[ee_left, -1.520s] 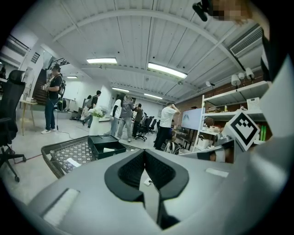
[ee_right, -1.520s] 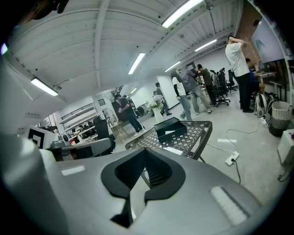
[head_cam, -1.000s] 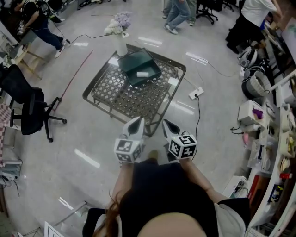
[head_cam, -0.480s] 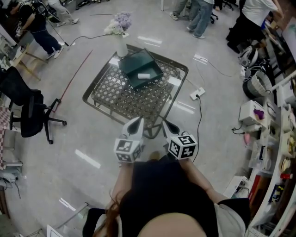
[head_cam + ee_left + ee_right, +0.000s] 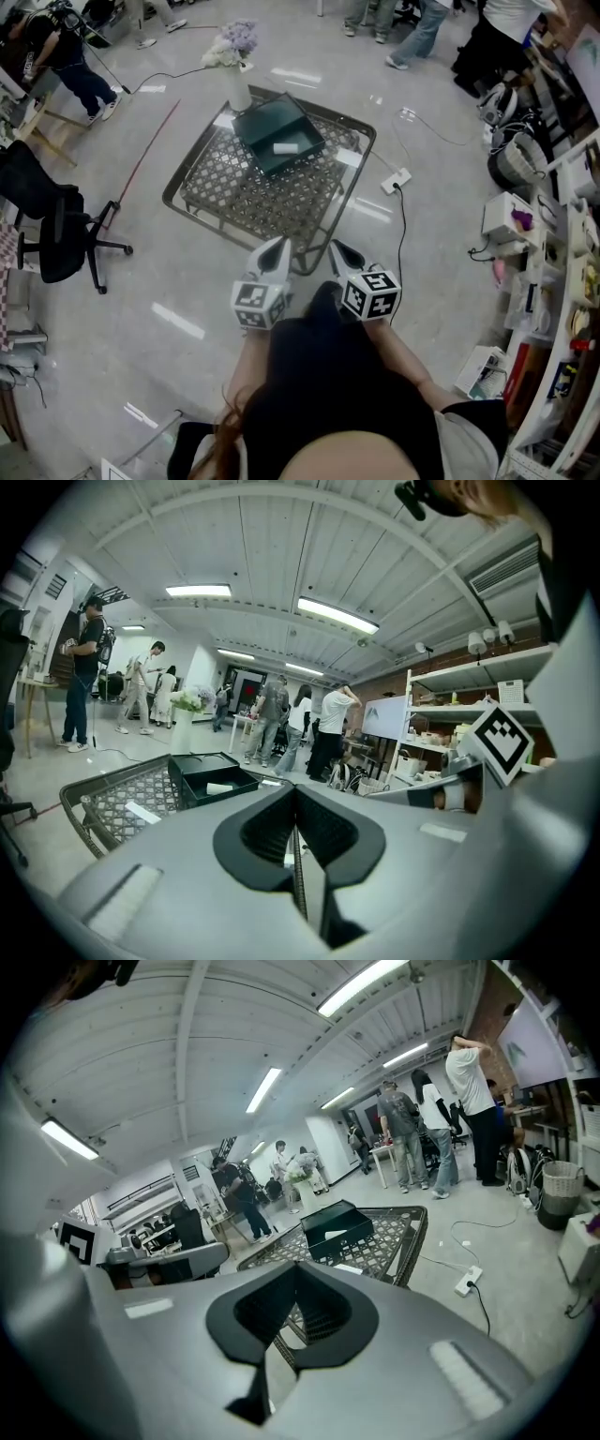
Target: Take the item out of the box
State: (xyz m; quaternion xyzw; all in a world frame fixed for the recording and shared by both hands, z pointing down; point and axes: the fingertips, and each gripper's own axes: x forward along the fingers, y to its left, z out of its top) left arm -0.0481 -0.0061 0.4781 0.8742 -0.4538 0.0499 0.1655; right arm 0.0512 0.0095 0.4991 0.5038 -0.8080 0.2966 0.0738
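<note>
While my left claw (image 5: 279,246) and right claw (image 5: 339,250) are closed on nothing, the open box (image 5: 272,127) sits on the far table (image 5: 246,199).

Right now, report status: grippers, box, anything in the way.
Left gripper, right gripper: both shut, empty, short of the table. Box open on it, white item inside. Vase by the box's far side, not blocking.
</note>
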